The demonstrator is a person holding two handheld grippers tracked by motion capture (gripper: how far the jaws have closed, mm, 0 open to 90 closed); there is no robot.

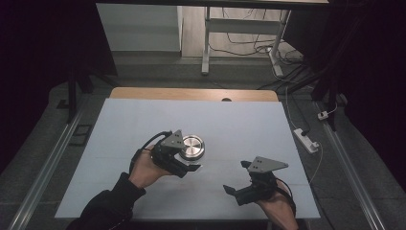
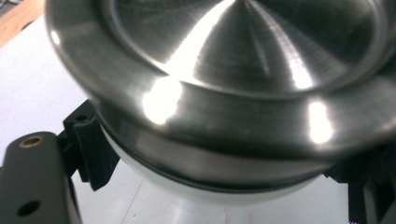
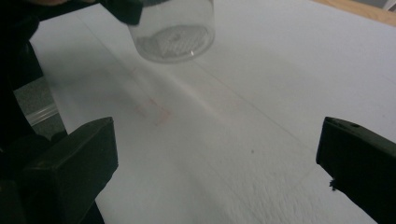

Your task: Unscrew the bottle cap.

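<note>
The right gripper (image 1: 235, 190) sits nearest the high view's camera, at about five o'clock on the table (image 1: 143, 115), with its jaws spread wide and nothing between them. In the right gripper view the two black jaws stand far apart over bare white sheet.

Going by size, the table comes first, under a white sheet. Then the left gripper (image 1: 189, 167), near the centre toward seven o'clock. Then the jar (image 1: 192, 146), at about one o'clock from the left hand (image 1: 143, 168).

The left gripper view has the jar's steel lid (image 2: 243, 60) very close, with the pale body (image 2: 210, 191) below it and the jaws pinching that body from both sides. The right gripper view has the clear jar (image 3: 173, 32) at eleven o'clock, its base on the sheet.

My reading is that the jar is secured and steadied, so the holding part is done. The lid looks seated, so opening it is probably left. The free gripper stands well apart from it.
</note>
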